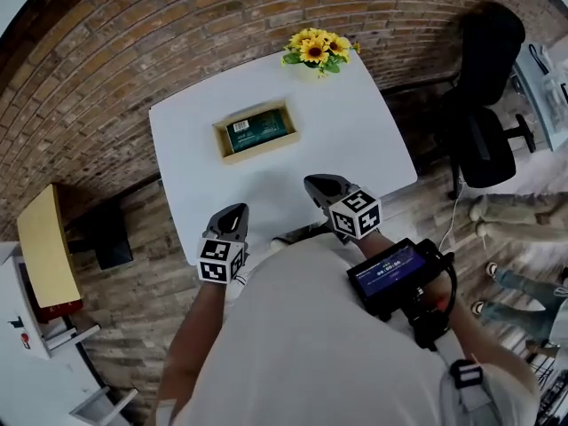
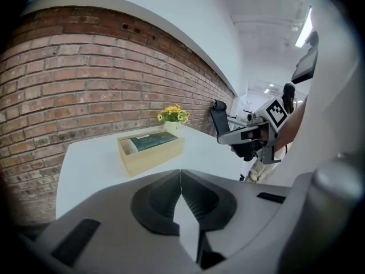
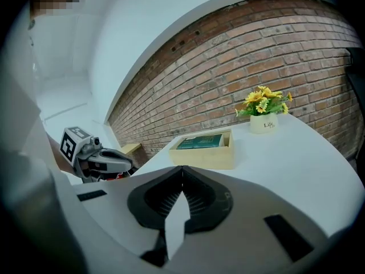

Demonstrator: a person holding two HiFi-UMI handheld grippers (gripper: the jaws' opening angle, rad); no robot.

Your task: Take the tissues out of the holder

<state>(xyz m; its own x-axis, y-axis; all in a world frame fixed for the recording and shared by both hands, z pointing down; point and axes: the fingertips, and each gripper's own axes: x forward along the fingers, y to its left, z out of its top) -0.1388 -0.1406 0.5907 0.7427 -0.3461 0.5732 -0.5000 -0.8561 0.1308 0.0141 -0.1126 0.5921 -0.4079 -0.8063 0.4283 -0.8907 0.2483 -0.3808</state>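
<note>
A light wooden holder (image 1: 227,150) lies in the middle of the white table (image 1: 355,140), with a dark green tissue pack (image 1: 258,130) flat inside it. Both grippers hover over the table's near edge, well short of the holder. My left gripper (image 1: 235,209) is shut with nothing in it, and its jaws meet at the tip in the left gripper view (image 2: 181,173). My right gripper (image 1: 318,183) is also shut and empty (image 3: 182,169). The holder (image 2: 154,157) and pack (image 2: 151,142) lie ahead of the left jaws. From the right gripper, the holder (image 3: 208,158) and pack (image 3: 199,142) lie ahead too.
A small white pot of sunflowers (image 1: 318,50) stands at the table's far edge by the brick wall. A black office chair (image 1: 484,87) is right of the table, with a person's legs (image 1: 515,211) beyond. A yellow-topped cabinet (image 1: 40,247) stands at the left.
</note>
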